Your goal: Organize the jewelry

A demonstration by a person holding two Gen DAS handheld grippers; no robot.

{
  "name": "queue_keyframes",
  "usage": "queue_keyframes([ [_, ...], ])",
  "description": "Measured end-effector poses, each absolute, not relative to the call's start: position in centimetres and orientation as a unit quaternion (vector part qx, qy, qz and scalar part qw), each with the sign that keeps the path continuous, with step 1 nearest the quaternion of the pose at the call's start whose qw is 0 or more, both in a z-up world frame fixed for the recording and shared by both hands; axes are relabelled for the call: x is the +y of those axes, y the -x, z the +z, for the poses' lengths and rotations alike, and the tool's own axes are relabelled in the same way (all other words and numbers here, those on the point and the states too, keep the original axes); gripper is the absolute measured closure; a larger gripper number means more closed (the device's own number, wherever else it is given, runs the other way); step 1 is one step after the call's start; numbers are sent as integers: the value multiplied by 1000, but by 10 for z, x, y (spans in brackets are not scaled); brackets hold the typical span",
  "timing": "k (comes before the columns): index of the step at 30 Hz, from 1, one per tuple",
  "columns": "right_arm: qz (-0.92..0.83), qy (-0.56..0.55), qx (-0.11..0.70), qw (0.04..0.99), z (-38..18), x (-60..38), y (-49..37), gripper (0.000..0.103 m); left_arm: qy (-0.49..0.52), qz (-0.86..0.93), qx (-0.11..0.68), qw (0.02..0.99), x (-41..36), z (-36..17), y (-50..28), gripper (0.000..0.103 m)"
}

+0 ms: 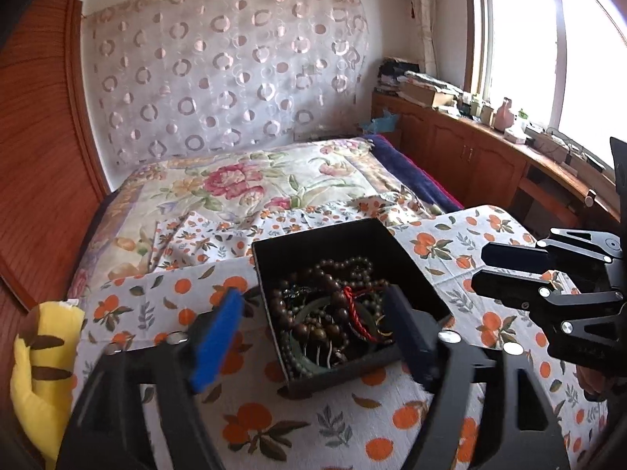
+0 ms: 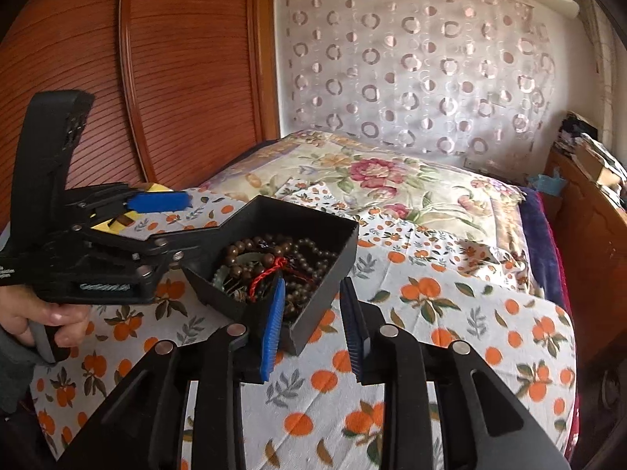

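The black box is sitting on the orange-print cloth that covers the table, with the bed behind it. Both grippers are facing it from the near side. The left gripper is standing with its jaws spread wide — one blue pad is lying outside the box's left wall, the other finger is reaching over the near right corner, and neither is pressing on anything. It is released and holding nothing.

The right gripper is the one closer to a grasp. In its own view the near corner of the box is pointing straight into the gap between its fingers: the left blue pad is lying inside the box against the near wall, the right finger is sitting just outside that wall. The jaws are partly parted; a gap is showing on the outer side, so the wall is judged as straddled, not clamped.

The box is square and open-topped, with no single long axis; its corner, not a flat side, is facing the right gripper.

Inside, the jewelry is lying in a tangled heap — dark brown wooden bead strings, a pale green bangle near the front, and a red cord knotted across the top.
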State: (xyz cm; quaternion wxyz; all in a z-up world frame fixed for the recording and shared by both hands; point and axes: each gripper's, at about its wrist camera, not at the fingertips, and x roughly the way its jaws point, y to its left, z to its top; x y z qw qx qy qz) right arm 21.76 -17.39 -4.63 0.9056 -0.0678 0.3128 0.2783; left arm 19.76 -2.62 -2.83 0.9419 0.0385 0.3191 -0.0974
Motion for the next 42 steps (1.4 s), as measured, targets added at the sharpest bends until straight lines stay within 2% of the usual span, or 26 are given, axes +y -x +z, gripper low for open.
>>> queue_keyframes([
  [2,271,62,308,910,-44,-177,-208,68,-38,-91,311,945,-24,-25,-185,18],
  [3,267,59,303,913,-42,-179,-200,61,-39,-85,308,947,-23,-23,-178,14],
  [4,264,57,299,915,-41,-179,-195,54,-41,-82,307,947,-21,-22,-172,13],
  [6,259,51,290,920,-38,-182,-182,49,-44,-75,304,949,-19,-19,-158,10],
  [8,250,47,282,925,-34,-185,-168,41,-44,-69,302,950,-17,-17,-146,9],
  [9,245,46,277,928,-32,-186,-162,33,-42,-66,301,950,-17,-16,-140,8],
  [11,232,43,265,935,-28,-188,-147,25,-37,-58,298,952,-14,-13,-126,8],
  [13,216,41,252,942,-24,-191,-133,12,-37,-51,297,953,-14,-11,-116,8],
  [16,199,25,237,951,-18,-197,-114,2,-40,-31,289,956,-12,-9,-98,8],
  [25,165,-3,236,958,-20,-207,-85,2,-14,-4,284,959,3,-10,-61,8],
  [42,145,2,238,960,-32,-202,-84,2,-9,8,279,960,11,-14,-50,8],
])
